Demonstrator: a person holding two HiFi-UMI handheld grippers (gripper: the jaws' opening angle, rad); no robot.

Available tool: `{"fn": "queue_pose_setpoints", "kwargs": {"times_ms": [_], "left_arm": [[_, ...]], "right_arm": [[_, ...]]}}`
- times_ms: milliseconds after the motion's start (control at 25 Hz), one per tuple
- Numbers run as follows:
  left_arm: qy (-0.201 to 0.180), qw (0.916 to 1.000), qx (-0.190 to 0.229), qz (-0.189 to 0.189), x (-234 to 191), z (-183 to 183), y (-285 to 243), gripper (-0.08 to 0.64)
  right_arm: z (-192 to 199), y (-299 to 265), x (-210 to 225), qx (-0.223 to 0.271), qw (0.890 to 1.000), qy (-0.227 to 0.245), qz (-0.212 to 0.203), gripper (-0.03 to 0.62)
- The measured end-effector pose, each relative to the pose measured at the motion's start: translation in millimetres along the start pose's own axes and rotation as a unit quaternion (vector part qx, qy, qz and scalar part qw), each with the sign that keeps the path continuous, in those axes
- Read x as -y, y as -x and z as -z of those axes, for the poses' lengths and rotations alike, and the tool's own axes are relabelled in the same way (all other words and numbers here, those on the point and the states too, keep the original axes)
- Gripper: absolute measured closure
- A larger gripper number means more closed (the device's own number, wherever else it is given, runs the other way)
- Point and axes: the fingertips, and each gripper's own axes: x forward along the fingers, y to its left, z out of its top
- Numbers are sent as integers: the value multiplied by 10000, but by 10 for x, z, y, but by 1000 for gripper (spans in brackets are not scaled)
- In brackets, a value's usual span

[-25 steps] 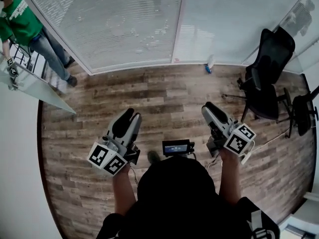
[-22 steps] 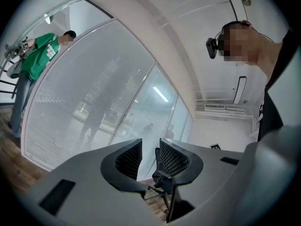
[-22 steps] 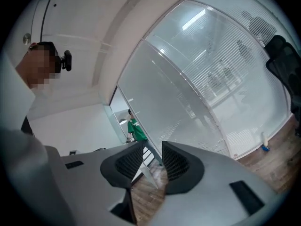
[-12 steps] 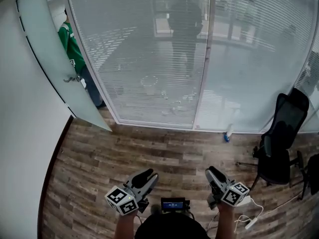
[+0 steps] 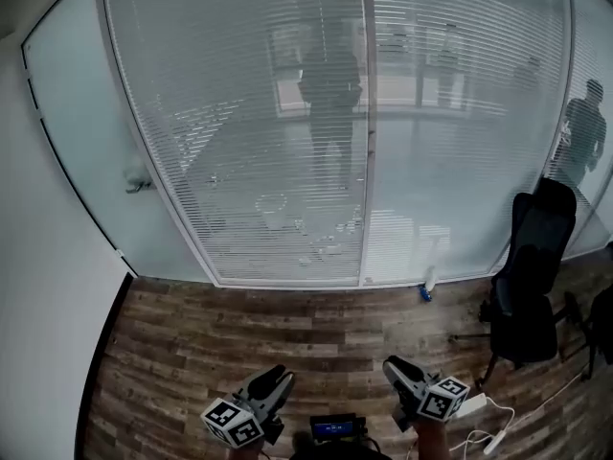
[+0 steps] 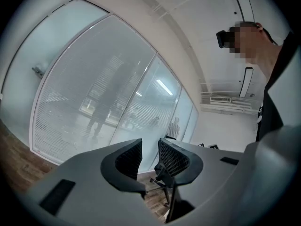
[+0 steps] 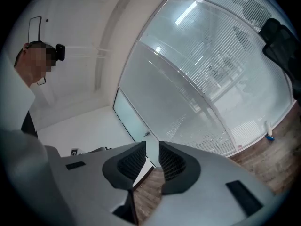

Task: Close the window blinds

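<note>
The window blinds [image 5: 249, 132] hang behind a glass wall of tall panels, with slats that let dim shapes show through; they also appear in the left gripper view [image 6: 80, 107] and the right gripper view [image 7: 211, 79]. Both grippers are low at the bottom of the head view, well short of the glass. The left gripper [image 5: 273, 383] [image 6: 150, 147] has its jaws a little apart with nothing between them. The right gripper [image 5: 395, 367] [image 7: 152, 149] has its jaws closing, a narrow gap still showing and nothing in it.
A frosted door [image 5: 77, 161] with a handle [image 5: 137, 182] stands at the left. A black office chair [image 5: 527, 286] is at the right, and a bottle [image 5: 426, 284] sits at the foot of the glass. A white cable and power strip [image 5: 488, 439] lie on the wood floor [image 5: 239, 333].
The head view has lifted from the floor to the glass wall. The frosted door at the left has swung shut and the person in green is gone. Both grippers sit lower in frame.
</note>
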Motion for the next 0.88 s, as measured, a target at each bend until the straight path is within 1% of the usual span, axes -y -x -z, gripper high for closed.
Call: {"fn": "queue_pose_setpoints", "kwargs": {"times_ms": [160, 400, 480, 680, 880], "left_arm": [[63, 9998, 14, 205, 10, 93, -66, 431], [112, 9995, -16, 311, -5, 73, -188, 431], [79, 9992, 2, 385, -5, 63, -213, 431], [72, 9990, 57, 429, -37, 5, -208, 431], [59, 9989, 88, 462, -82, -69, -172, 431]], "right_arm": [[-1, 103, 27, -71, 9997, 140, 163, 500], [-1, 131, 79, -113, 9992, 239, 302, 500], [-15, 122, 74, -111, 9992, 238, 312, 500], [-66, 47, -2, -67, 9993, 245, 266, 500], [-25, -43, -56, -109, 9993, 269, 256, 500]]}}
